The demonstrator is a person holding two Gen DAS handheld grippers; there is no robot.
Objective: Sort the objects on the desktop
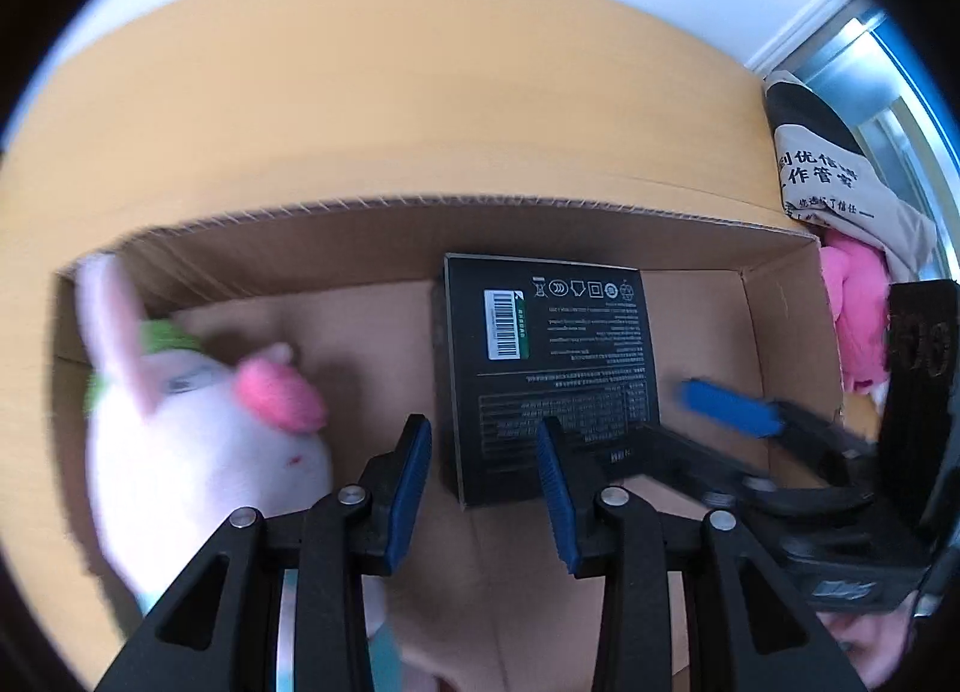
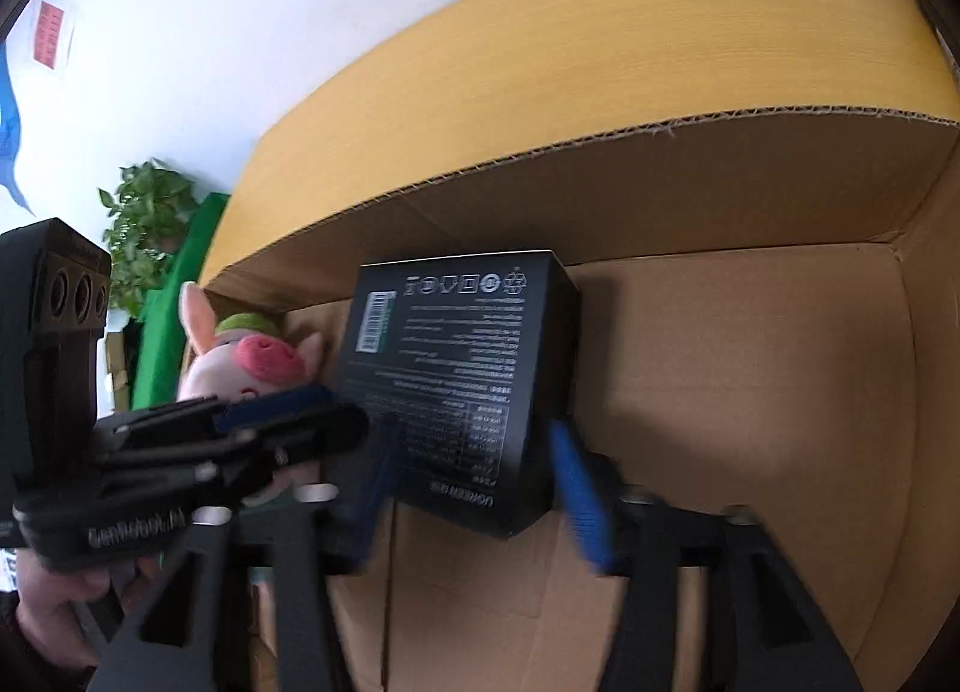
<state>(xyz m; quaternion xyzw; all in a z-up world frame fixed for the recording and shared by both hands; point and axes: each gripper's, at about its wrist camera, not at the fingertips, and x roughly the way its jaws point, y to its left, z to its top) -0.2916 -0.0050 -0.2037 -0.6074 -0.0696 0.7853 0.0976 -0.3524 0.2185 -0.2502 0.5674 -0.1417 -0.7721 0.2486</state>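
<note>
Cardboard box (image 2: 750, 380) sits open-topped on the yellow desk (image 2: 540, 62); judged to be the collecting bin for the sort.

Black carton (image 2: 456, 380) lies flat on the box floor, label side up, far edge close against the back wall. Probably set there to leave floor room.

Plush pig (image 1: 210, 440) lies in the left part of the box, beside the carton, blurred in the left view.

Left gripper (image 1: 483, 488): fingers spread wide, holding nothing, pig just to its left.

Right gripper (image 2: 480, 488): fingers wide, either side of the carton's near edge, contact not discernible.
</note>
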